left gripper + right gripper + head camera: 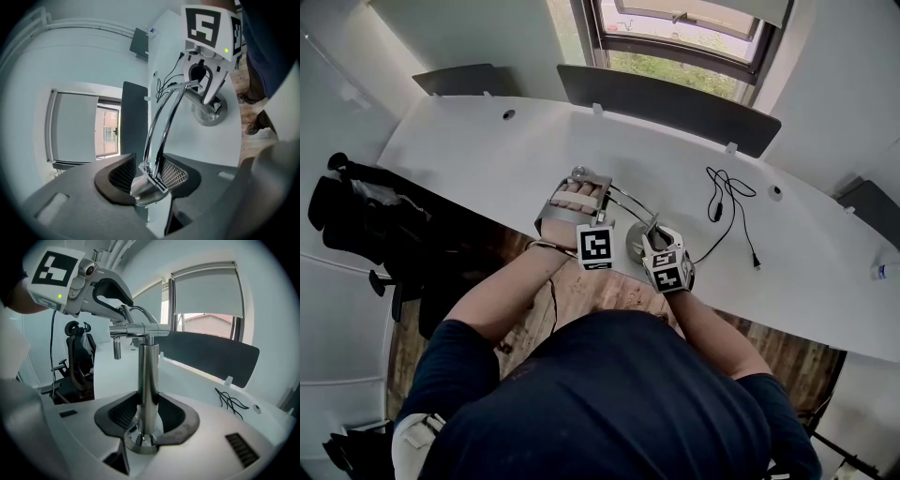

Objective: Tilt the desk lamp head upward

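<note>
A chrome desk lamp stands near the front edge of the white desk. Its round base carries an upright post, and twin thin rods run from it to the small cone-shaped lamp head. My left gripper is open, with the lamp head and the rod ends sitting between its pads. It shows left of the base in the head view. My right gripper is open around the post just above the base, its pads close on either side.
A loose black cable lies on the desk to the right of the lamp. Dark divider panels line the far edge under the window. A black chair stands to the left.
</note>
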A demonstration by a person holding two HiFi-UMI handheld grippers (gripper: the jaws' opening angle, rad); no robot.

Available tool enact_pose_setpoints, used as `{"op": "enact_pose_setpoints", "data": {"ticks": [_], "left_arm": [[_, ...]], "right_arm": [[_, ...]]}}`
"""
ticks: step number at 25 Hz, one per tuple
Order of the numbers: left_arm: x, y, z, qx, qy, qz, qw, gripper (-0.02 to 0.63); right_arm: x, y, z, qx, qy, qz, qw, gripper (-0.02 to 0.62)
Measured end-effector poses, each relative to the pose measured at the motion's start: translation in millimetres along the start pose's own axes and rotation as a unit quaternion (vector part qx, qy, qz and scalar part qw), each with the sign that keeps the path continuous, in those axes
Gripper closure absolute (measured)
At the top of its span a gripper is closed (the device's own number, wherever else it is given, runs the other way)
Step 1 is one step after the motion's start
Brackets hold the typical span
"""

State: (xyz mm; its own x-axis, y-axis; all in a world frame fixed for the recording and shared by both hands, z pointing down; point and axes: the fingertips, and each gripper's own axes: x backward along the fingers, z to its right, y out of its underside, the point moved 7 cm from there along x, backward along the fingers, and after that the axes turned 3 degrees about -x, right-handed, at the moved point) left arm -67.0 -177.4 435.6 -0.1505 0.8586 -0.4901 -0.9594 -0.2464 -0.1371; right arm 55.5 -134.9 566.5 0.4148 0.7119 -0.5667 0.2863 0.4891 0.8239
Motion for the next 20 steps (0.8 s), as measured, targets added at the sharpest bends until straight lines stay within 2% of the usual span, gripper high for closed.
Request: {"op": "enact_pose_setpoints", "data": {"ticks": [3,8,15,20], "left_arm": [[7,-3,-4,-0.006,-0.013,0.019,0.9997,0.499],[20,-11,-16,-0.019,-0.028,0.027,0.9991,0.494],[40,-34,-28,-0.002,0.002,0.058,0.9983,0.463],[41,-34,-24,-0.012,0.003,0.048,0.9988,0.461]], "right_arm": [[0,0,-1,0.008,0.008,-0.002,1.000,0.451],[-2,0,-2,0.004,0.008,-0.007,1.000,0.454],[-5,-1,-6,-0.003,0.005,-0.003,1.000,0.460],[-5,0,-7,0.009,0.001,-0.002,1.000,0.459]]}}
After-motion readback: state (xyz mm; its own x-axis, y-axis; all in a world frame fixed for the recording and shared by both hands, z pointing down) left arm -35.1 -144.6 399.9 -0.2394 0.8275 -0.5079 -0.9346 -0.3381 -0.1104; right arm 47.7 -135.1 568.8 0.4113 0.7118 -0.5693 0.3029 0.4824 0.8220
